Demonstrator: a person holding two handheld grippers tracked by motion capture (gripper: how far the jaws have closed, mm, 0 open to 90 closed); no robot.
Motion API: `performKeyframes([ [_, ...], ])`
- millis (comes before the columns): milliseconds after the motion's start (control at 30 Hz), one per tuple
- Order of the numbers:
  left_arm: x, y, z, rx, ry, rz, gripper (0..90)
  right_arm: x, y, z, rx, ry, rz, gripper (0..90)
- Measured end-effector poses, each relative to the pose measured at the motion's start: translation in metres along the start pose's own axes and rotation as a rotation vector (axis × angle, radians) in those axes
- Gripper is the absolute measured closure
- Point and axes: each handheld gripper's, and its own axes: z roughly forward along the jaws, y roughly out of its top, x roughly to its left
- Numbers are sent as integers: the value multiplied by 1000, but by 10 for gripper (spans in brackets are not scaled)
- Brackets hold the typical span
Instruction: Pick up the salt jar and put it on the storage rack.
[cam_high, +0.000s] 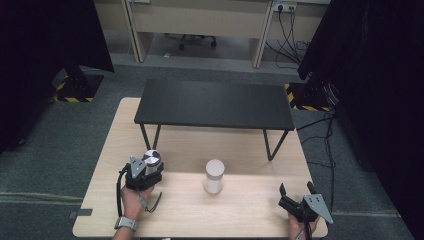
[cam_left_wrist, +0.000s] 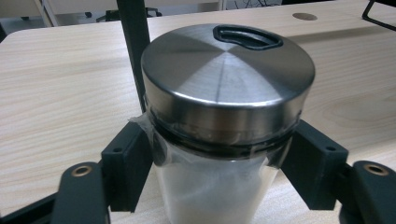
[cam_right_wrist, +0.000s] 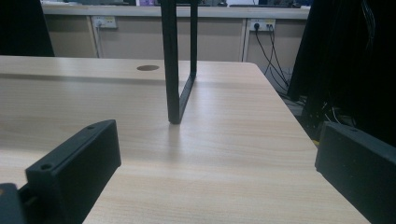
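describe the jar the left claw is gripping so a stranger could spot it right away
On the light wooden table, look in front of the black shelf, toward its left legs. The jar sits between the left claw's jaws. Unlike the plain white cylinder mid-table, it has a brushed steel lid with a black slot.

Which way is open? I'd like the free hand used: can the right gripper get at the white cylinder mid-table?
Probably yes: the right gripper is open, and bare wooden table lies between it and the white cylinder.
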Motion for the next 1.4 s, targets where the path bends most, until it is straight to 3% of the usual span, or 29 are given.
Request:
performKeyframes([
  [333, -2, 3, 0, 11, 10, 3, 305, 0, 0, 0, 2, 0, -3, 3],
  [600, 1, 2, -4, 6, -10, -26, 305, 0, 0, 0, 2, -1, -4, 3],
  [1400, -9, 21, -18, 47, -15, 14, 307, -1, -1, -1, -7, 1, 7, 3],
])
